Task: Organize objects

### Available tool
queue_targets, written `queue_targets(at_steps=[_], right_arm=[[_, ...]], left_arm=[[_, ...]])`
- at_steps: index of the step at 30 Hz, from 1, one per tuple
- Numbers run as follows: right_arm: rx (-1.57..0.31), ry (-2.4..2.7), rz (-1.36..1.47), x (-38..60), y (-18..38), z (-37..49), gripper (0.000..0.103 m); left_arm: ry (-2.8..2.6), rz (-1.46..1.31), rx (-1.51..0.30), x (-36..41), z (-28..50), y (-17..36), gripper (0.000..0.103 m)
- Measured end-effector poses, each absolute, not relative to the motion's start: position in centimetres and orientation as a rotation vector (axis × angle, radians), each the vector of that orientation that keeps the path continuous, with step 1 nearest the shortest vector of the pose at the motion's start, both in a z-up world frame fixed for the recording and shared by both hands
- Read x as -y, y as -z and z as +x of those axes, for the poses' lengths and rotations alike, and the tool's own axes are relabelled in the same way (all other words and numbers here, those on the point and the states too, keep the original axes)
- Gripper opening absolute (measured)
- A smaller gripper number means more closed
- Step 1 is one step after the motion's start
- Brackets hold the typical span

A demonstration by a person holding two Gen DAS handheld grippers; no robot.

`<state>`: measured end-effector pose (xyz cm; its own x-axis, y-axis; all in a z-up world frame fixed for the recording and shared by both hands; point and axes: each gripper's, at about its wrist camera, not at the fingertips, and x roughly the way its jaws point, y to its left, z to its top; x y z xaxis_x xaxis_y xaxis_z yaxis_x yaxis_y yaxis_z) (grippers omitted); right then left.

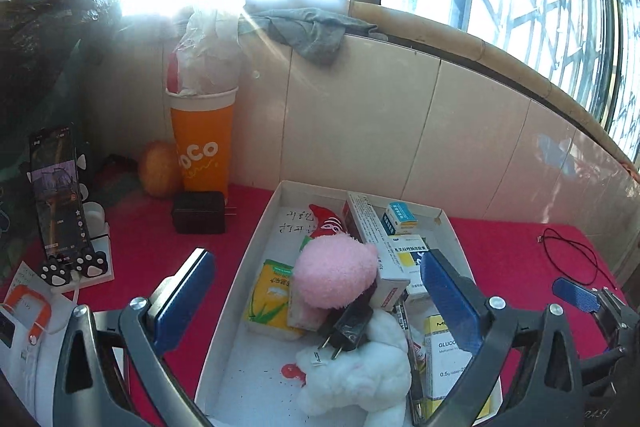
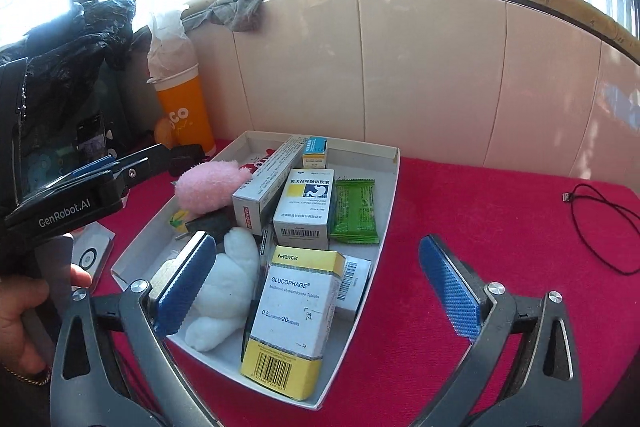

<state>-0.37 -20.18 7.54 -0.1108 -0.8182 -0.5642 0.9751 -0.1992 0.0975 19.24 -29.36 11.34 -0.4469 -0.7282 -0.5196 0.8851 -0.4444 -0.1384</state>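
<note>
A white cardboard tray (image 1: 256, 227) on the red cloth holds a pink plush (image 1: 336, 271), a white plush (image 1: 360, 375), a black plug (image 1: 348, 323), a yellow tissue pack (image 1: 270, 295) and several medicine boxes. My left gripper (image 1: 317, 257) hangs open above the tray, with the pink plush below its wide gap and nothing gripped. My right gripper (image 2: 318, 241) is open too, over the tray's (image 2: 394, 163) near right corner. A yellow-and-white Glucophage box (image 2: 296, 315) stands below it, untouched. A green packet (image 2: 356, 211) lies behind that box.
An orange cup (image 1: 204, 147), a black charger (image 1: 199, 213) and a phone on a paw stand (image 1: 56, 187) are left of the tray. A black cable (image 2: 600, 223) lies on the cloth at right. A tiled wall rises behind. A hand (image 2: 24, 307) holds the left gripper.
</note>
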Motion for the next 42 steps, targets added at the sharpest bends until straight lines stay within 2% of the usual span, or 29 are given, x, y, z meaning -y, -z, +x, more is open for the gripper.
queue_targets(at_steps=[6, 21, 32, 42], right_arm=[[-0.374, 1.735, 0.575, 17.7, -7.9, -0.3, 0.103], [-0.345, 1.841, 0.508, 12.2, -10.0, 0.1, 0.103], [-0.256, 1.923, 0.498, 9.3, -11.0, -0.8, 0.103], [-0.096, 2.001, 0.410, 5.0, -13.4, -1.6, 0.103]], left_arm=[[1.995, 0.511, -0.417, 26.5, 19.2, -11.8, 0.103], [1.890, 0.491, -0.381, 21.2, 20.3, -13.4, 0.103], [1.808, 0.498, -0.303, 18.1, 20.9, -15.1, 0.103], [1.821, 0.501, -0.255, 15.2, 20.6, -16.4, 0.103]])
